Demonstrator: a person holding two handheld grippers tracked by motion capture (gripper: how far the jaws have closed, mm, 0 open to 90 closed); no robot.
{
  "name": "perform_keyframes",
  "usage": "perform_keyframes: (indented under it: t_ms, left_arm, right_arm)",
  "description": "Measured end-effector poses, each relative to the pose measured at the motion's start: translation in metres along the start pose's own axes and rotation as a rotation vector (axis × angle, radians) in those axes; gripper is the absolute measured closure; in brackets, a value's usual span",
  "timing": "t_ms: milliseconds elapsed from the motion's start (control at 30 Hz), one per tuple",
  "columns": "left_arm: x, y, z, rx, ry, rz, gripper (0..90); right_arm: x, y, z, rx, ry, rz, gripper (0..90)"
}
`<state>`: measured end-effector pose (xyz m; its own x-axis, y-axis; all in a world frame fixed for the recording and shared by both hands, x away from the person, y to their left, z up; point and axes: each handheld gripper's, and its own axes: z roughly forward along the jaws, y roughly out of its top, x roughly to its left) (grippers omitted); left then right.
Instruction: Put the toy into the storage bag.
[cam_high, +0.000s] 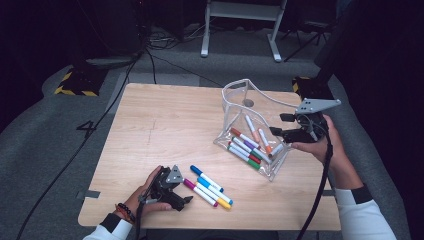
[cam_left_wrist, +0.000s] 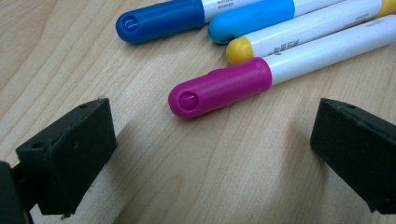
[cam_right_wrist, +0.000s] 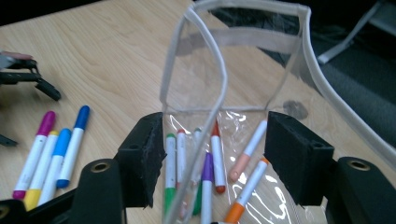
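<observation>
Room: dark, with a grey carpet floor (cam_high: 45, 130), a white stand's legs (cam_high: 240, 30) behind, and cables trailing.
Table: light wooden table (cam_high: 160, 125), square-on to the person.
Pouch: clear zip pouch (cam_high: 250, 127) at the table's right, mouth gaping toward the right hand, apparently so markers can go in; eight or so markers lie inside.
Right gripper: right gripper (cam_high: 284, 125) at the pouch's open edge, jaws well apart and holding nothing.
Left gripper: left gripper (cam_high: 185, 200) low on the table, jaws spread wide and empty, aimed at the magenta marker (cam_left_wrist: 219, 86).
Loose markers: magenta, yellow (cam_left_wrist: 240, 49), light blue (cam_left_wrist: 247, 18) and dark blue (cam_left_wrist: 159, 19), side by side at front centre, probably awaiting pickup.
</observation>
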<state>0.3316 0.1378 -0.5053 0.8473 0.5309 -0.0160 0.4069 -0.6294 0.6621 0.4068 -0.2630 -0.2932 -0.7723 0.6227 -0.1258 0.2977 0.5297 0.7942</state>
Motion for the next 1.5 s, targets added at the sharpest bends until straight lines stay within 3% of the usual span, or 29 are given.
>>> perform_keyframes:
  t_ms: [200, 567, 633, 1000, 1167, 1233, 1300, 1500]
  left_arm:
    - [0.000, 0.000, 0.000, 0.000, 0.000, 0.000, 0.5]
    - [0.000, 0.000, 0.000, 0.000, 0.002, -0.003, 0.5]
    - [0.000, 0.000, 0.000, 0.000, 0.002, -0.003, 0.5]
    - [-0.001, 0.000, 0.000, 0.001, 0.002, -0.005, 0.5]
    - [-0.001, 0.000, 0.000, 0.001, 0.002, -0.004, 0.5]
    - [-0.001, -0.001, -0.001, 0.001, 0.002, -0.004, 0.5]
    - [-0.001, -0.001, -0.001, 0.001, 0.002, 0.001, 0.5]
    - [-0.001, -0.001, -0.001, 0.001, 0.005, -0.003, 0.5]
  right_arm:
    - [0.033, 0.000, -0.009, -0.086, 0.043, -0.081, 36.4]
    - [0.089, -0.010, 0.017, -0.121, 0.140, -0.140, 37.7]
    - [0.097, -0.016, 0.027, -0.115, 0.168, -0.144, 38.2]
    - [0.127, -0.056, 0.109, 0.023, 0.268, -0.163, 39.5]
    - [0.133, -0.059, 0.148, 0.056, 0.295, -0.192, 42.5]
    - [0.134, -0.060, 0.159, 0.055, 0.322, -0.178, 43.3]
    - [0.134, -0.060, 0.173, 0.075, 0.304, -0.182, 43.7]
    - [0.135, -0.058, 0.197, 0.090, 0.319, -0.161, 43.8]
